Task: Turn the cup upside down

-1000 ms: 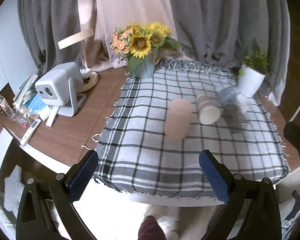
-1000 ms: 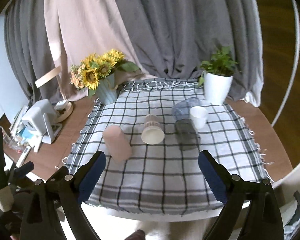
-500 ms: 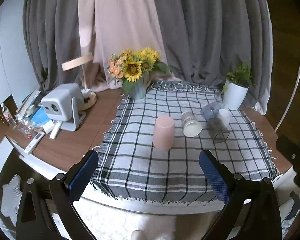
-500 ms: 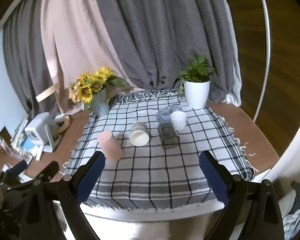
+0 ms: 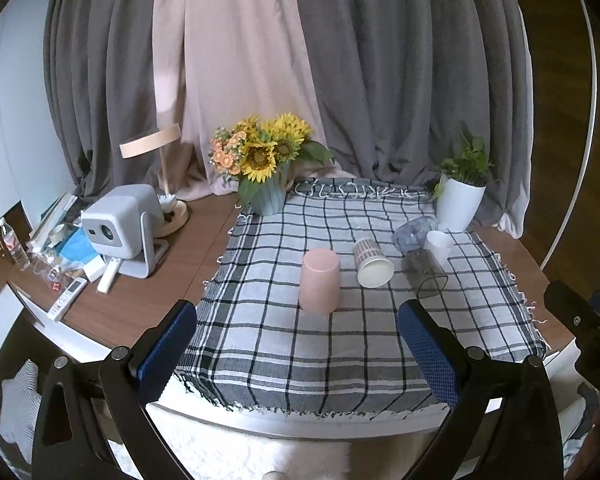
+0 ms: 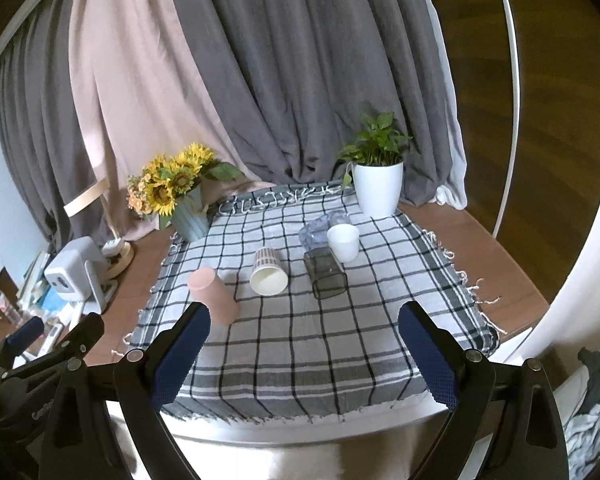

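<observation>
A pink cup (image 5: 319, 287) stands upside down on the checked cloth (image 5: 340, 352); it also shows in the right wrist view (image 6: 213, 295). A striped paper cup (image 5: 372, 263) (image 6: 268, 271) lies on its side, mouth toward me. A dark clear cup (image 5: 426, 272) (image 6: 325, 273) lies on its side. A small white cup (image 5: 439, 243) (image 6: 343, 242) stands upright beside a crumpled clear cup (image 5: 414, 232) (image 6: 318, 229). My left gripper (image 5: 298, 344) and right gripper (image 6: 304, 348) are open and empty, well back from the table's front edge.
A sunflower vase (image 5: 266, 196) stands at the cloth's back left, a white plant pot (image 5: 458, 204) at the back right. A grey projector (image 5: 118, 224), a lamp (image 5: 152, 148) and clutter (image 5: 66, 300) sit on the wooden table's left side.
Both grippers have pulled back and up from the table, so the cups look smaller and farther. The cups have not moved.
</observation>
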`<state>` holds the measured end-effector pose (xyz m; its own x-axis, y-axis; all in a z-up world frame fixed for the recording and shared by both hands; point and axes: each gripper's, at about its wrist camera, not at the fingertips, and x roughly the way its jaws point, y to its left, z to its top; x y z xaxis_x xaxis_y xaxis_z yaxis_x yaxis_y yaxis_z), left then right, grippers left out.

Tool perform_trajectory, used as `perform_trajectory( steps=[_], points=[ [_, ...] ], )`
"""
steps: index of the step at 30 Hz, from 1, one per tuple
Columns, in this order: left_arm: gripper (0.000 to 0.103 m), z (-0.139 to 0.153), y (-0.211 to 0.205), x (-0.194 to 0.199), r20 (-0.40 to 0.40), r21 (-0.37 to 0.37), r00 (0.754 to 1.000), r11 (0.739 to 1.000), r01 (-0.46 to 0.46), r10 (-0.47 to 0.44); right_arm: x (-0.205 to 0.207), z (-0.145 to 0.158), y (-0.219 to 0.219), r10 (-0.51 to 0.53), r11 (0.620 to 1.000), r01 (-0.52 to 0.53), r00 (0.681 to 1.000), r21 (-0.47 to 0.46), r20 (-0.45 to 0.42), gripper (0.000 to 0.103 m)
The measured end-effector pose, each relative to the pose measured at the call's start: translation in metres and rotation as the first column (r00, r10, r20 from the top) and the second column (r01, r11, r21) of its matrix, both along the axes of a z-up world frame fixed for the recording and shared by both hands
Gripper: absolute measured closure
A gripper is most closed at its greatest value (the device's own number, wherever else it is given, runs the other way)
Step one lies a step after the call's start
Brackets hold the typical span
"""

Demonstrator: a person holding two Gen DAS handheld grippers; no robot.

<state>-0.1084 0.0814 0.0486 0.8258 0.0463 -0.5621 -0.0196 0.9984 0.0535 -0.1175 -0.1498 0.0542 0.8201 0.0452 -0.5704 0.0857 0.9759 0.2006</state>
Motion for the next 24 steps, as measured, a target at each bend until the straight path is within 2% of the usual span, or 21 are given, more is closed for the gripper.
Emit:
perform_trajectory(
  steps=[24],
  points=[
    [0.0,-0.0006,-0.0062,-0.001,-0.004,0.004,1.0,1.0,-0.001,0.001,-0.0025,0.0014,0.0039,0.006,1.0,-0.006,1.0,-0.012,0.001,0.008]
  ],
)
